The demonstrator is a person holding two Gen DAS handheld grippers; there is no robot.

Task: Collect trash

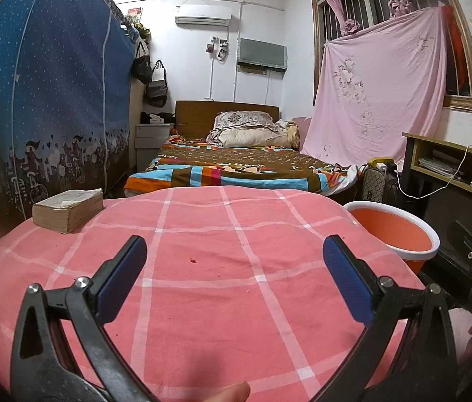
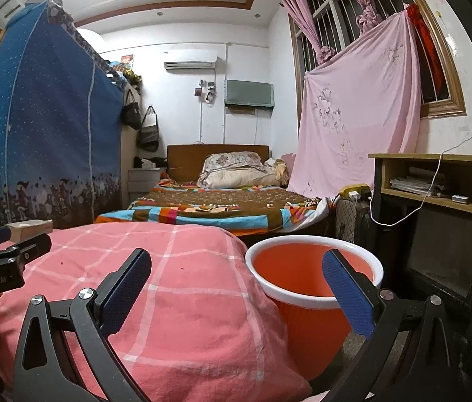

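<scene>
An orange bin with a white rim point(image 2: 313, 274) stands on the floor right of a table covered by a pink checked cloth point(image 1: 219, 268); it also shows in the left wrist view point(image 1: 393, 234). A tiny red crumb point(image 1: 192, 260) lies on the cloth. My left gripper point(image 1: 235, 261) is open and empty above the cloth. My right gripper point(image 2: 236, 274) is open and empty, over the cloth's right edge and the bin's near rim. Each gripper shows at the edge of the other's view.
A brown tissue pack point(image 1: 68, 209) lies at the cloth's far left. Beyond is a bed with a patterned blanket point(image 1: 236, 167), a blue wardrobe point(image 1: 52, 100) on the left and a wooden desk point(image 2: 437, 181) with a white cable on the right.
</scene>
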